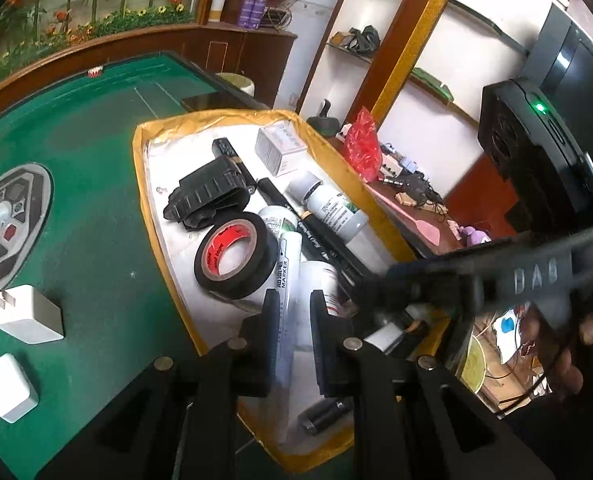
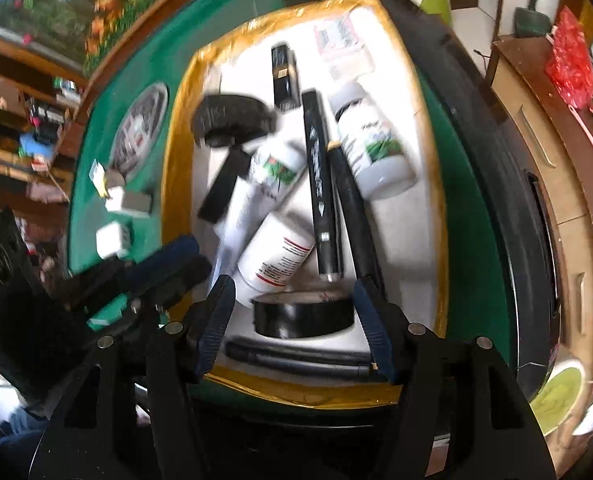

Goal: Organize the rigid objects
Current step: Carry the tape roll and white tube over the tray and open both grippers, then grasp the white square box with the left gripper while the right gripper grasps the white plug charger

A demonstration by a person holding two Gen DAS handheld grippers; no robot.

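On the left of the green bench (image 1: 96, 240), in the left wrist view, sit two white chargers (image 1: 30, 314), well apart from the tray (image 1: 168, 248), with a round grey panel (image 1: 10, 216) set into the felt behind them. The yellow-rimmed tray with its white floor fills the middle. Inside it, from the left: a black ribbed part (image 1: 208, 196), a roll of black tape (image 1: 234, 258) with a red core lying flat, a white marker (image 1: 286, 280), white bottles (image 1: 338, 210) lying on their sides, black pens (image 1: 316, 236) between them, and a small grey box (image 1: 280, 148) at the far end.

The left hand-held gripper (image 1: 292, 340) is closed on the white marker, its pads pressing the barrel from both sides, low over the near part of the tray.

In the blurred right wrist view, the right hand-held gripper (image 2: 292, 320) stands about half wide, its fingers on either side of the tape (image 2: 302, 314); I cannot tell whether the pads touch it. A black pen (image 2: 296, 356) lies just in front of the tape, against the tray's near rim.
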